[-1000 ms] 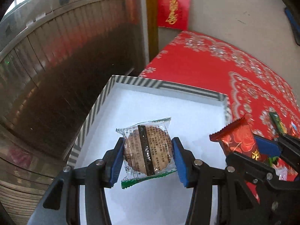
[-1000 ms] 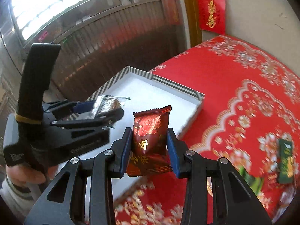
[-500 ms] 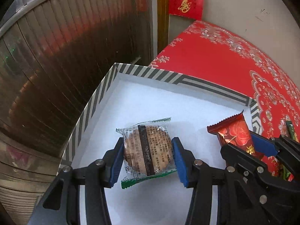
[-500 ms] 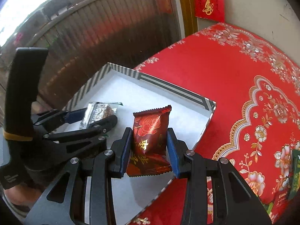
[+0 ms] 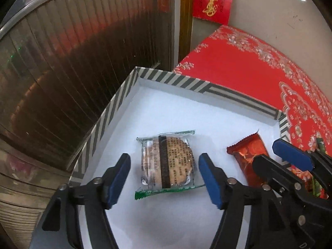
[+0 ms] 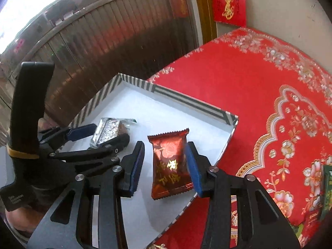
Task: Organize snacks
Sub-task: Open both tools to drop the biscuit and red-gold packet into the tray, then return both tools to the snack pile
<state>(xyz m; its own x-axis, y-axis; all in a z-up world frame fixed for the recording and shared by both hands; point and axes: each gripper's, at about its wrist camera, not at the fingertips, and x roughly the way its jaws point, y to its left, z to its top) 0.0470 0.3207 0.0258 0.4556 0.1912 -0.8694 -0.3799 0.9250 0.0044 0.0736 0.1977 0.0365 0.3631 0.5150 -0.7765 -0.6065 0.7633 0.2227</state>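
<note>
Over on the left, the left gripper (image 5: 164,178) stands with its jaws spread, both pads clear of the wrapped biscuit (image 5: 166,162), which lies flat on the white floor of the striped box (image 5: 112,108). Beside it the right gripper (image 6: 164,164) is parted too; one pad looks to brush the red snack packet (image 6: 170,161), resting in the box near its edge. So two are in, I'd say, while a green packet (image 6: 327,188) waits on the red tablecloth (image 6: 238,78)

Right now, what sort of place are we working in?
Probably a home, likely Chinese: a red floral tablecloth, a red-and-gold paper hanging on the wall, and a wooden slatted partition beside the table.
</note>
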